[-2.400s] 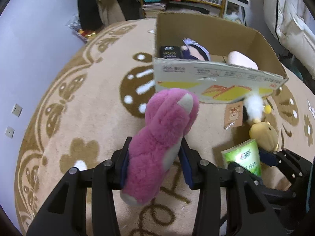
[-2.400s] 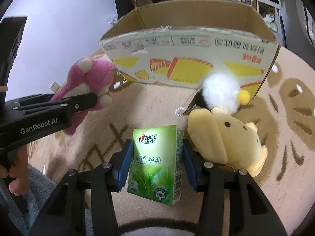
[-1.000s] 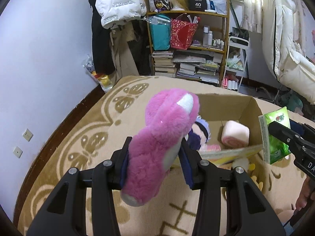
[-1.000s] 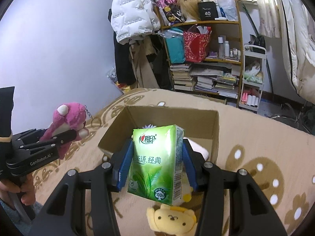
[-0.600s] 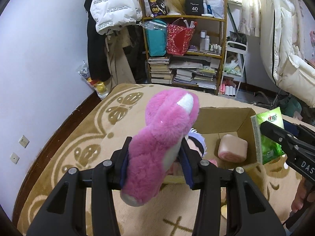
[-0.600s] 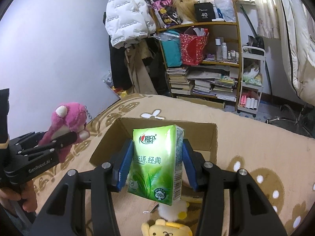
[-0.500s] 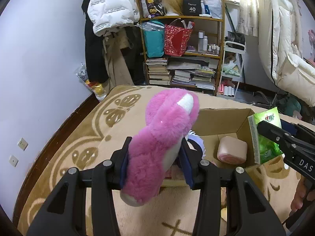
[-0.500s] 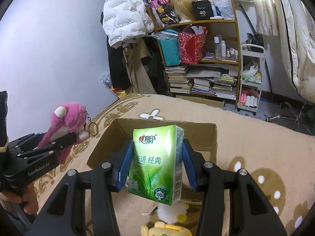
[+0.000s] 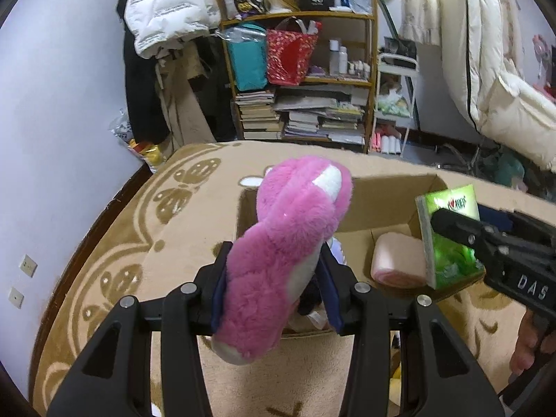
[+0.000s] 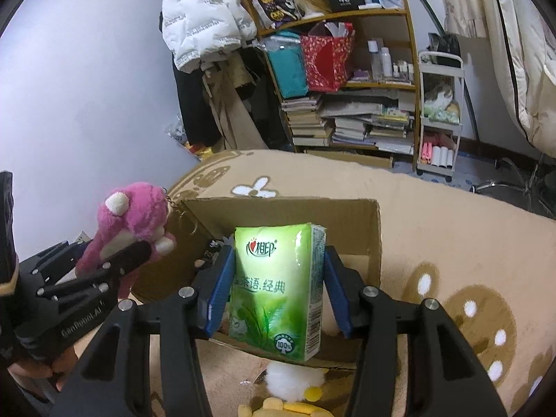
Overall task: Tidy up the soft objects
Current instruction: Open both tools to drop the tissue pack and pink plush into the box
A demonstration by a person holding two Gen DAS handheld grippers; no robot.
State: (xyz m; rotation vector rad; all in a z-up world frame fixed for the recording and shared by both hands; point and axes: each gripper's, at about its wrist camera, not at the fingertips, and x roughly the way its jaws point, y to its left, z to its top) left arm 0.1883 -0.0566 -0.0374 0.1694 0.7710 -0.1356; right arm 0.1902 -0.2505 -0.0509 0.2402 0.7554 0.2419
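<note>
My left gripper (image 9: pixel 274 292) is shut on a pink plush bear (image 9: pixel 285 243) and holds it in the air over the near left part of an open cardboard box (image 9: pixel 389 191). The bear also shows in the right wrist view (image 10: pixel 128 222). My right gripper (image 10: pixel 274 292) is shut on a green tissue pack (image 10: pixel 278 288), held above the box (image 10: pixel 278 208) near its front wall. The pack also shows in the left wrist view (image 9: pixel 448 229). A pink roll (image 9: pixel 396 260) lies inside the box.
The box stands on a beige patterned rug (image 9: pixel 180 208). A yellow plush with a white pom-pom (image 10: pixel 295 389) lies on the rug in front of the box. A cluttered bookshelf (image 9: pixel 305 80) and hanging coats (image 9: pixel 163 17) stand behind. A white cart (image 10: pixel 439 111) is at the right.
Both grippers have risen from the rug with their objects and now hang over the box. In the last half second both moved slightly closer to it.
</note>
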